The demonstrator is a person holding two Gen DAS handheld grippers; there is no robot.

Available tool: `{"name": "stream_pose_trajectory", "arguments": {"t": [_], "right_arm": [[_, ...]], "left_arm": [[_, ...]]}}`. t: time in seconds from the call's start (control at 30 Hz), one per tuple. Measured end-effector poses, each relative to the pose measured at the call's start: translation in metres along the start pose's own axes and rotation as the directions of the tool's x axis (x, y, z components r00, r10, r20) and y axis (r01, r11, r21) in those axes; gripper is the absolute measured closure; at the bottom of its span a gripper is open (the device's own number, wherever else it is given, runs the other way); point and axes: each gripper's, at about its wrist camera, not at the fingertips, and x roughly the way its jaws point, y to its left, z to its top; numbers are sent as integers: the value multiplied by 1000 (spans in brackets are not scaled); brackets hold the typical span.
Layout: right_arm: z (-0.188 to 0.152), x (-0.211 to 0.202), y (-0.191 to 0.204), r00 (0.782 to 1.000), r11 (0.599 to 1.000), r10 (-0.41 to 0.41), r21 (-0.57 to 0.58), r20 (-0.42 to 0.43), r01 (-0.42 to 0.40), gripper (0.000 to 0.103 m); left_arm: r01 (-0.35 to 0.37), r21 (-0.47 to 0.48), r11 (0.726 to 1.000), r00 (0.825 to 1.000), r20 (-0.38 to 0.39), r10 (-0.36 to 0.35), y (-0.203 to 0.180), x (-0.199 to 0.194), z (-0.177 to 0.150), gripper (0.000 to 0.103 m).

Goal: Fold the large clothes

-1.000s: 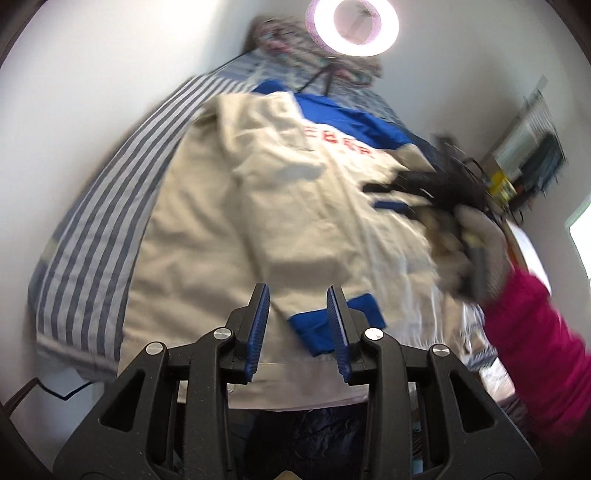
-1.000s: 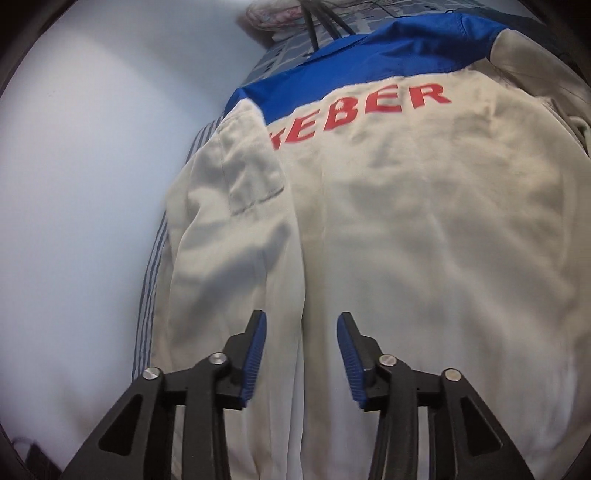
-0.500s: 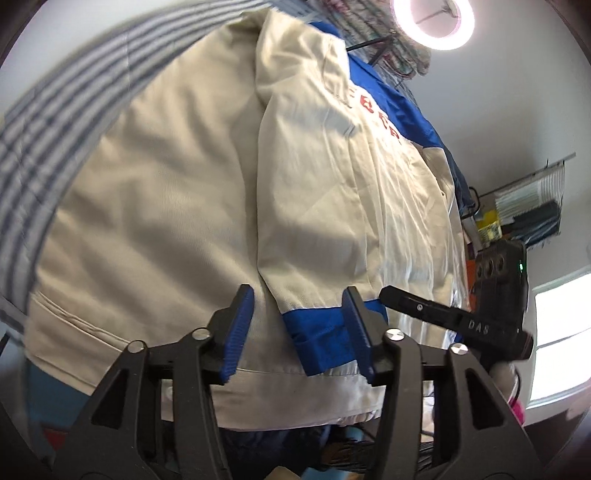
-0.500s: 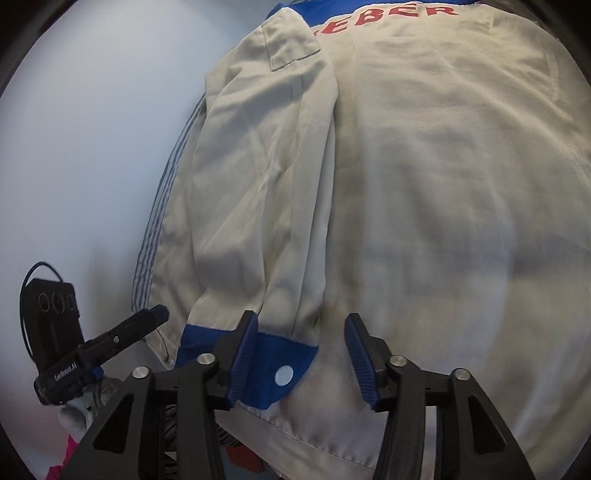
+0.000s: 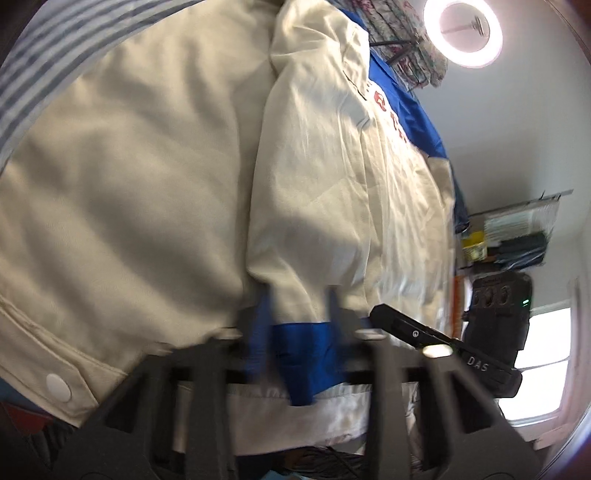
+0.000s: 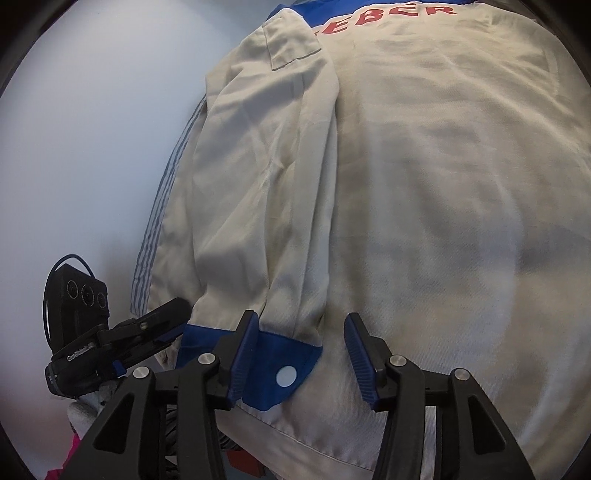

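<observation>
Striped bed [image 5: 55,62] under cream jacket [image 6: 424,184] | left tool [image 5: 299,314] just closing, blurred, clamped on blue cuff [image 5: 303,354]; right tool [image 6: 299,343] narrowing, pads apart, straddling cuff's corner

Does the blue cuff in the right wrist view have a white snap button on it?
Yes, a round white snap button sits on the blue cuff near its right corner.

white wall [image 5: 517,129], ring light [image 5: 462,32], bright window [image 5: 546,354]
</observation>
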Motion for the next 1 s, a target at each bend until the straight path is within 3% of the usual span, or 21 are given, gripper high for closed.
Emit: {"name": "stream_pose_trajectory", "arguments": {"t": [0.2,0.5,0.63,0.73,0.83,1.0], "right_arm": [[-5,11,18,998,998,61,2,-27,-61,86],[-22,40,102,978,974,158,-139,-132,-177,89],[-33,63,130,980,958,86,-255,-177,-130,90],[-35,81,132,979,957,39,-276,-202,-95,89],[-36,78,137,982,951,29,-297,-186,-84,89],[-39,72,150,982,940,44,-325,-184,-104,89]], "left_arm": [[-82,84,993,995,67,76,-4,-25,0,98],[-201,126,971,964,203,173,21,-114,-8,99],[-259,111,960,952,197,234,45,-119,-12,99],[-289,74,955,947,167,274,65,-108,-12,99],[-279,70,958,949,174,263,68,-109,-18,99],[-299,110,948,933,242,266,58,-125,-22,99]]}}
